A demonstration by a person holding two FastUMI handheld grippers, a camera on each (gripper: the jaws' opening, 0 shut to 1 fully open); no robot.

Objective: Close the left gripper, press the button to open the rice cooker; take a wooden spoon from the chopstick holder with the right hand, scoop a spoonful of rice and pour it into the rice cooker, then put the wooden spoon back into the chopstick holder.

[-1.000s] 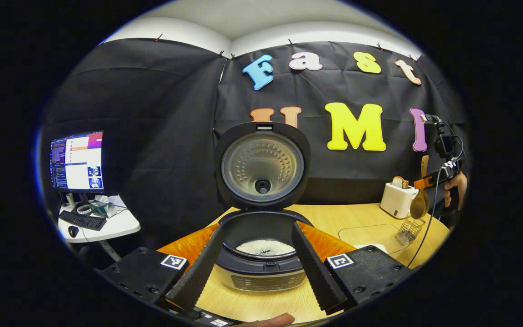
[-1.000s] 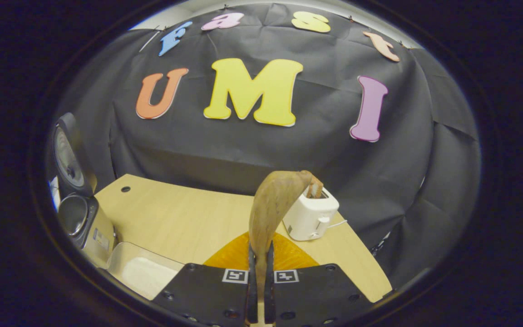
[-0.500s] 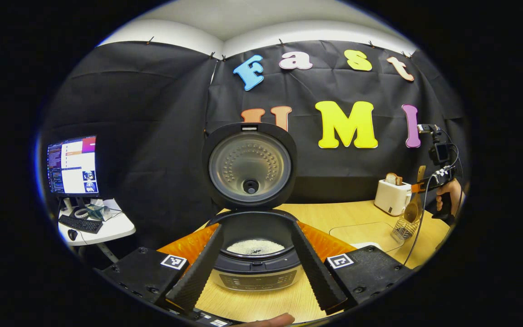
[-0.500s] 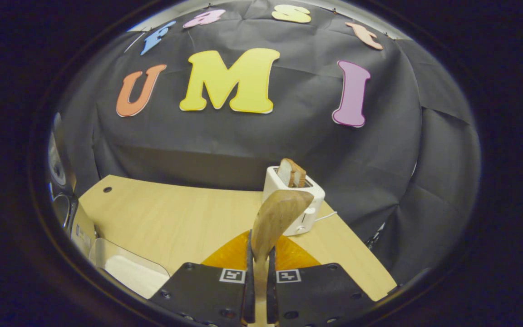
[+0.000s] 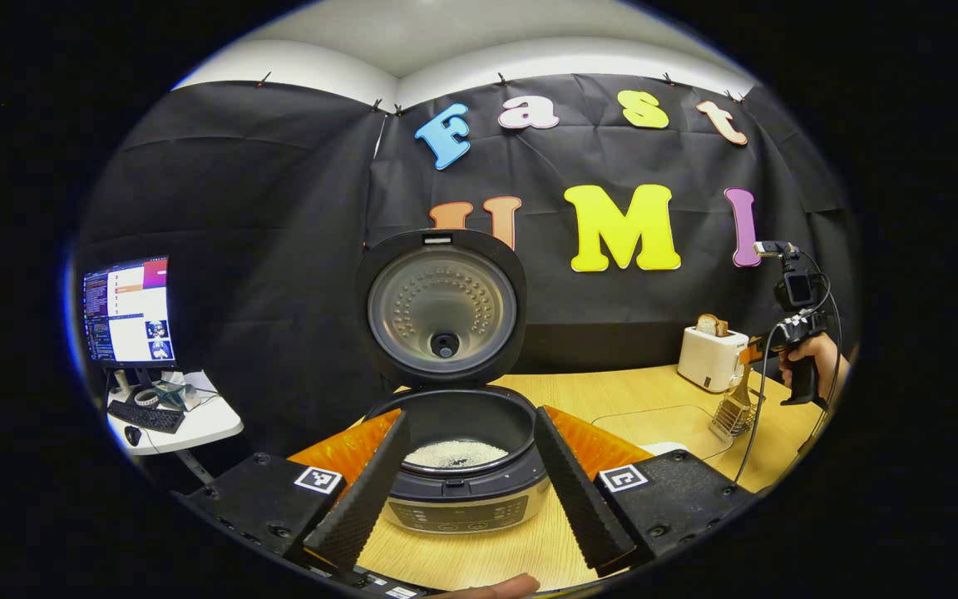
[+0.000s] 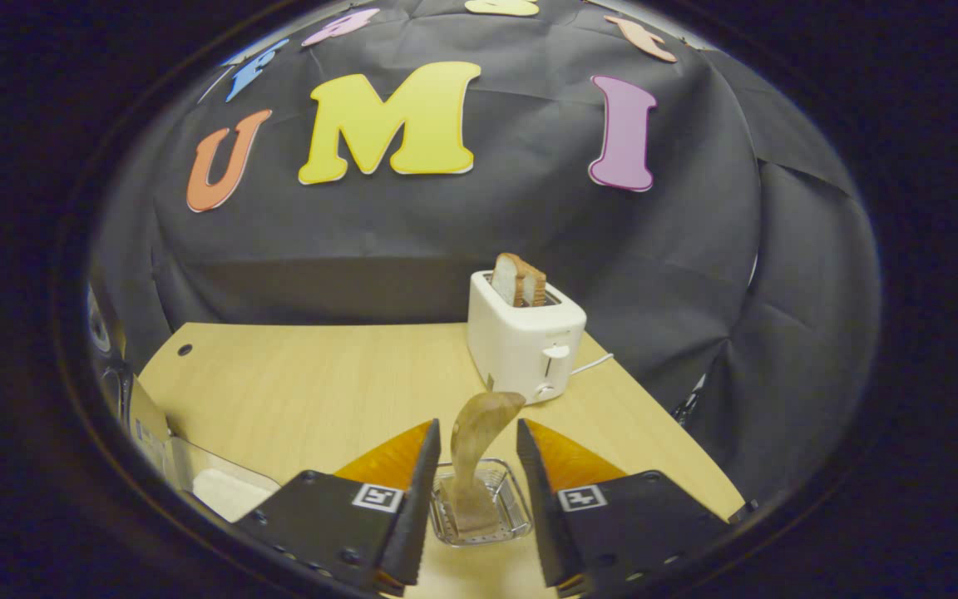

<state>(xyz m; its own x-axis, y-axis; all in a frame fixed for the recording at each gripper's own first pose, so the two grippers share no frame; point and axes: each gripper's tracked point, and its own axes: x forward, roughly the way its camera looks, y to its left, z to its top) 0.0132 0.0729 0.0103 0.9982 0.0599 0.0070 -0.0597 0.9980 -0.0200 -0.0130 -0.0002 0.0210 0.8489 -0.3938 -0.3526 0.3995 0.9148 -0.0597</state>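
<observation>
The right tongs (image 6: pixel 474 499) are spread wide, gripping nothing — the wooden spoon (image 6: pixel 476 453) is seen standing free between them, its end down in the chopstick holder (image 6: pixel 479 506). The toaster (image 6: pixel 525 339) is found at 12 o'clock of the holder, bare counter (image 6: pixel 296 383) at 10. The left tongs (image 5: pixel 464 482) are held wide open — the open rice cooker (image 5: pixel 452 449) is framed between them, rice inside.

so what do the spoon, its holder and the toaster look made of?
Wooden spoon: wood, going by the matte tan surface with faint grain streaks. Chopstick holder: looks like thin metal wire mesh, silvery and see-through, though plated plastic can't be ruled out. Toaster: likely white plastic shell, smooth with a soft sheen and moulded lever. Right gripper stands open around the spoon.
</observation>
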